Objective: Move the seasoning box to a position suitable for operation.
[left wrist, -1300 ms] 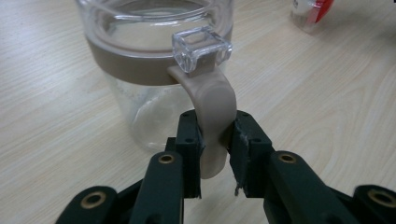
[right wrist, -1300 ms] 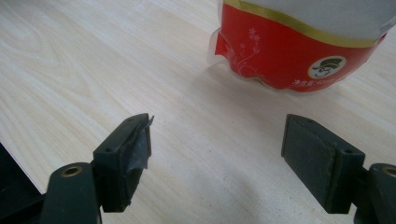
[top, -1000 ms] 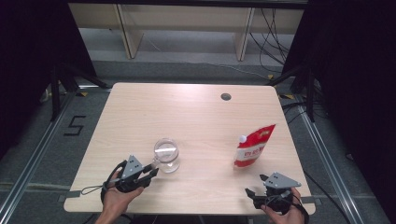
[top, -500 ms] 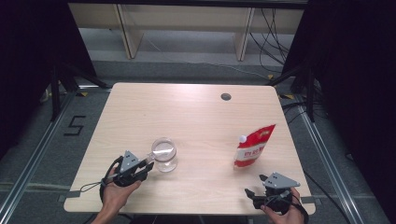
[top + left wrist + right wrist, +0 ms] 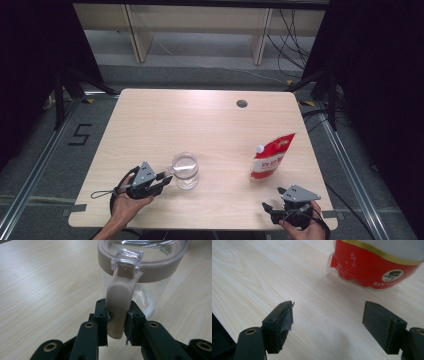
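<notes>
Left gripper clamped on the jar's latch tab

My left gripper (image 5: 117, 326) has its 2 jaws pinching the beige latch tab (image 5: 119, 307) of the clear jar (image 5: 185, 171), which stands upright on the table (image 5: 200, 120). To the right of the jar stands the red pouch (image 5: 271, 156); just in front of it my right gripper (image 5: 328, 325) hovers with jaws wide, nothing between them.

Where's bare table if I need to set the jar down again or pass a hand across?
The far half of the table, up to the small hole, is bare. So is the strip between jar and red pouch. The near edge is tighter: left gripper grips the jar's clasp, right gripper sits by the pouch.
</notes>
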### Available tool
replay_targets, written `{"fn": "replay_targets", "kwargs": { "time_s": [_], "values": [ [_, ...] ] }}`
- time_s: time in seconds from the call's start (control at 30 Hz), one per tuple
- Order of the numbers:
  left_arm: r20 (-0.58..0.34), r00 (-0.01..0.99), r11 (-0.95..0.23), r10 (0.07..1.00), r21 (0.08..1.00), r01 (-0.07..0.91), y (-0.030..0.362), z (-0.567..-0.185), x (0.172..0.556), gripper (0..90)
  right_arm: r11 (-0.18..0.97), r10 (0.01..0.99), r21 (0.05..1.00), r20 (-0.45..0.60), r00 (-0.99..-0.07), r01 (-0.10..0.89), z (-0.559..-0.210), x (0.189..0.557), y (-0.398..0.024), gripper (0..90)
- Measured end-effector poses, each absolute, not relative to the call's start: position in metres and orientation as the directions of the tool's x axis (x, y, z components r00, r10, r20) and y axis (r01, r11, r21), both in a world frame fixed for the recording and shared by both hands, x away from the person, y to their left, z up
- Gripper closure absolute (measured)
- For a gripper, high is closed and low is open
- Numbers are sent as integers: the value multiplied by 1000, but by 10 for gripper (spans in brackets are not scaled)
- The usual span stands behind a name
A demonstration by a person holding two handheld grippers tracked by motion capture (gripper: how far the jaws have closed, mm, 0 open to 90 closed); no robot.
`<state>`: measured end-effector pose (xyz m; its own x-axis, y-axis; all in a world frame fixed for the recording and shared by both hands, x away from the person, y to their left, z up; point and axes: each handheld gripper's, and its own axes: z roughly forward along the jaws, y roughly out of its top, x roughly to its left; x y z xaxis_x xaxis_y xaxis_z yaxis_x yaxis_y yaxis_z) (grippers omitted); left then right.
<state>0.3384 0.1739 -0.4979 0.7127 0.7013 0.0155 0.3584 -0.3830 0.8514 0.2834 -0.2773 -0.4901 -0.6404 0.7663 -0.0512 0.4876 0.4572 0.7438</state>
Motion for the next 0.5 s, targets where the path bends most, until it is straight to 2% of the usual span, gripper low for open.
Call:
{"fn": "replay_targets", "kwargs": {
  "time_s": [0.2, 0.4, 0.47, 0.5],
  "values": [
    [2, 778, -390, 629, 866, 313, 152, -500, 334, 738, 460, 765, 742, -52, -642, 488, -490, 284, -277, 254],
    [27, 812, -423, 584, 863, 276, 144, -499, 336, 738, 456, 766, 744, -49, -641, 488, -490, 284, -278, 254],
    [9, 807, -412, 591, 863, 293, 143, -499, 336, 737, 455, 767, 743, -47, -640, 491, -490, 284, -277, 254],
    [42, 824, -441, 565, 859, 259, 144, -499, 339, 737, 457, 766, 744, -50, -641, 487, -490, 284, -277, 254]
  ]
}}
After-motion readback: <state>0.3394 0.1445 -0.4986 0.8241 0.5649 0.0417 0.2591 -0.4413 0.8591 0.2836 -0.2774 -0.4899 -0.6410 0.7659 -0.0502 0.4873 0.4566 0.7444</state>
